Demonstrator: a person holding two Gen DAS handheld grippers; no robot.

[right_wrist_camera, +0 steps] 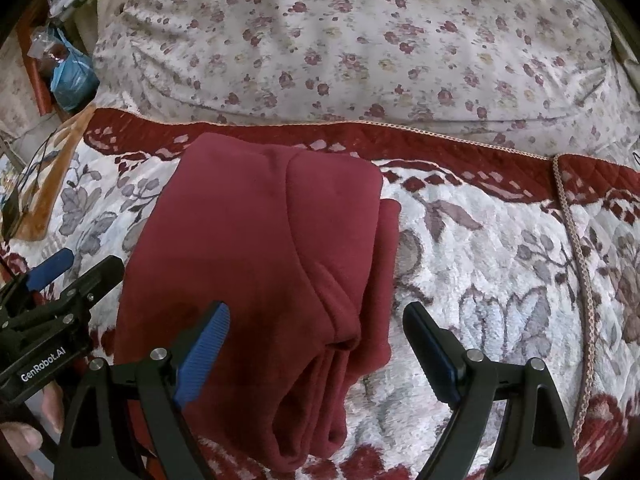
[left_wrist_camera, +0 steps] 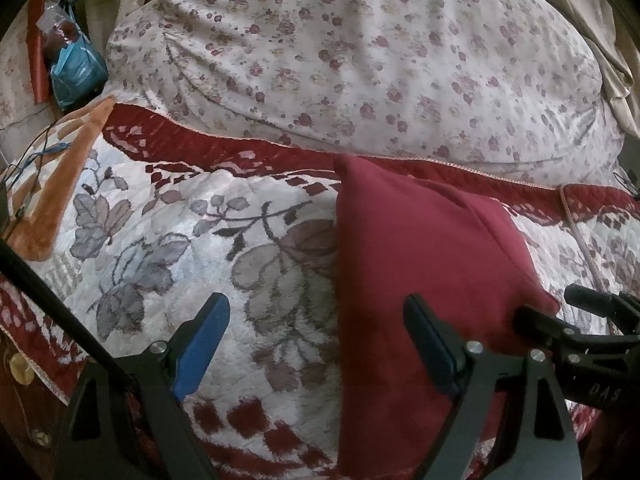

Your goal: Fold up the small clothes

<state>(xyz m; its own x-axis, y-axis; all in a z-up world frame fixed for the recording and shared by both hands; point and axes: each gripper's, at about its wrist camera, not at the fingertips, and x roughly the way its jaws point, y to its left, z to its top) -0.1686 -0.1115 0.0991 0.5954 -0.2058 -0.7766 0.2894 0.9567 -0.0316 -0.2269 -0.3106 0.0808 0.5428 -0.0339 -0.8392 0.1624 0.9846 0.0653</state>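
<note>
A dark red garment lies folded into a thick oblong on the floral bedspread, its layered edges toward me. My right gripper hovers open above its near end; the left blue pad is over the cloth and the right finger over bare bedspread, neither pressing. In the left wrist view the garment fills the right half. My left gripper stands open over its left edge, holding nothing. Each gripper shows in the other's view: the right gripper at the garment's right corner, the left gripper just off its left side.
A large flower-print pillow or duvet rises behind the bedspread's red border. A blue plastic bag, clutter and thin cables sit at the far left beside an orange blanket. A braided trim runs down the right. A person's fingers show bottom left.
</note>
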